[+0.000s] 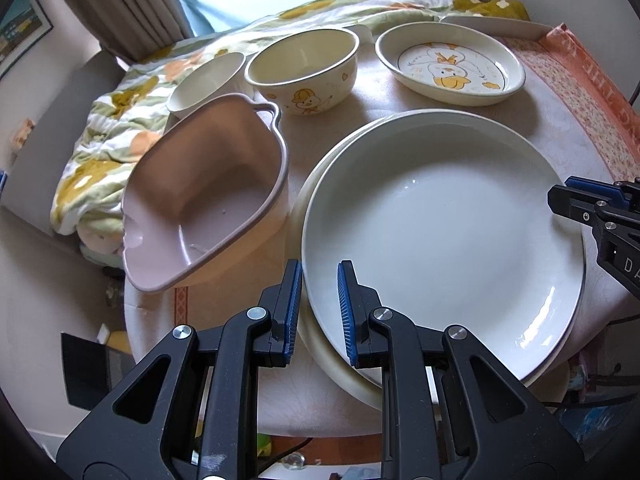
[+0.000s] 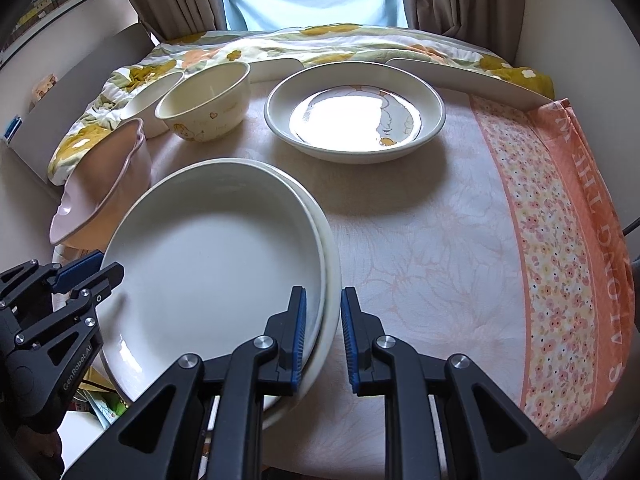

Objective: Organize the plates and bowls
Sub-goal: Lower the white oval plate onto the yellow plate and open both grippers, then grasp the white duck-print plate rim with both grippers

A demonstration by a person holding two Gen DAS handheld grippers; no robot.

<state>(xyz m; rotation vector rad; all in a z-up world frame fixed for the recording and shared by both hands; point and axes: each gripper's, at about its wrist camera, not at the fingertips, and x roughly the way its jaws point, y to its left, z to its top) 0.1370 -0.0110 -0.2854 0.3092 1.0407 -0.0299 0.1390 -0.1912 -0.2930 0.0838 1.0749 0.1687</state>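
Left wrist view alone shows the duck drawing in the oval dish. Both tools, left tool and right tool, pinch the glossy white plate's rim, stacked mid-bench.

Glossy plain white round ceramic plate at frame centre, cream ceramic bowl with yellow duck print above, dusty-pink plastic basin left, peach floral-patterned tablecloth, orange flowered border right.
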